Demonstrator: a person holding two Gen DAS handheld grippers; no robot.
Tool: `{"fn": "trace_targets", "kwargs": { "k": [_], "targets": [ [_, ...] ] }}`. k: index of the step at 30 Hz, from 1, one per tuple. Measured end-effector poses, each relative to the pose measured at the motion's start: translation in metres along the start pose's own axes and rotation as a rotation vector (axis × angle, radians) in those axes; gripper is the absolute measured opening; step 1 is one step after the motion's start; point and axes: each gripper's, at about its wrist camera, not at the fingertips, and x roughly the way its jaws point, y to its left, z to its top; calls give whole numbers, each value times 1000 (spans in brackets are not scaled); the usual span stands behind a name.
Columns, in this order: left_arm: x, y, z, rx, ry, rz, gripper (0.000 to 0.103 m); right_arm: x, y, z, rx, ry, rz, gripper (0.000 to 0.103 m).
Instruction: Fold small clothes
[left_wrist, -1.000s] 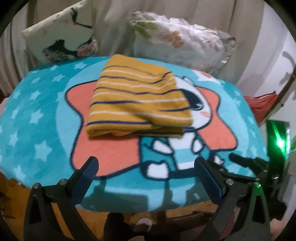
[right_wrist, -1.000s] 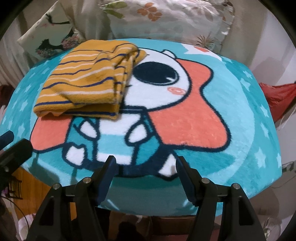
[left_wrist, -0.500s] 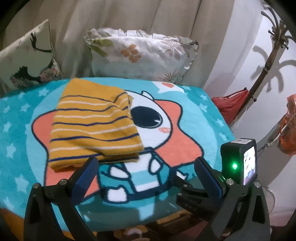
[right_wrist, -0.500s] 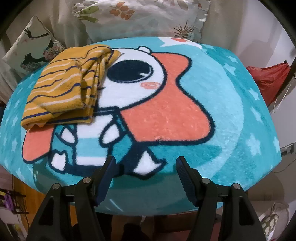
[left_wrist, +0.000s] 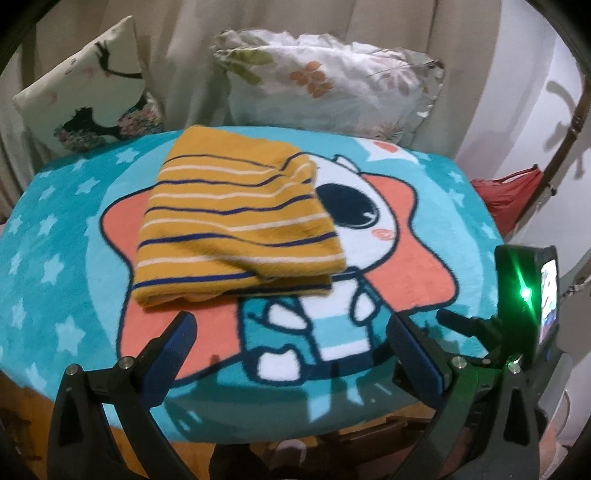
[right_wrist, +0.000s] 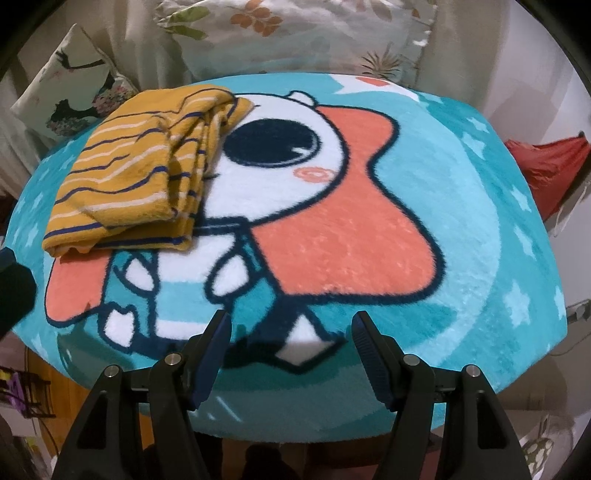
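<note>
A mustard-yellow garment with navy and white stripes lies folded on a teal cartoon blanket. In the right wrist view the garment sits at the far left of the blanket. My left gripper is open and empty, held at the blanket's near edge just short of the garment. My right gripper is open and empty at the near edge, to the right of the garment. The right gripper's body with a green light shows in the left wrist view.
Two patterned pillows lean against a curtain behind the blanket. A red bag hangs off the right side. A coat stand rises at the far right. A wooden surface shows under the blanket's near edge.
Both grippers stayed open and empty. The left wrist view swung back left and closer to the garment. The right wrist view shifted slightly; the garment has not moved.
</note>
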Motion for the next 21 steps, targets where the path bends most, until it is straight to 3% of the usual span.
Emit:
{"fn": "trace_targets", "kwargs": {
  "k": [8, 21],
  "targets": [
    [3, 21, -10, -33, 24, 79, 103, 7, 20, 6, -37, 0, 27, 72],
    [4, 62, -21, -137, 69, 107, 103, 11, 56, 10, -106, 3, 41, 72]
  ]
}}
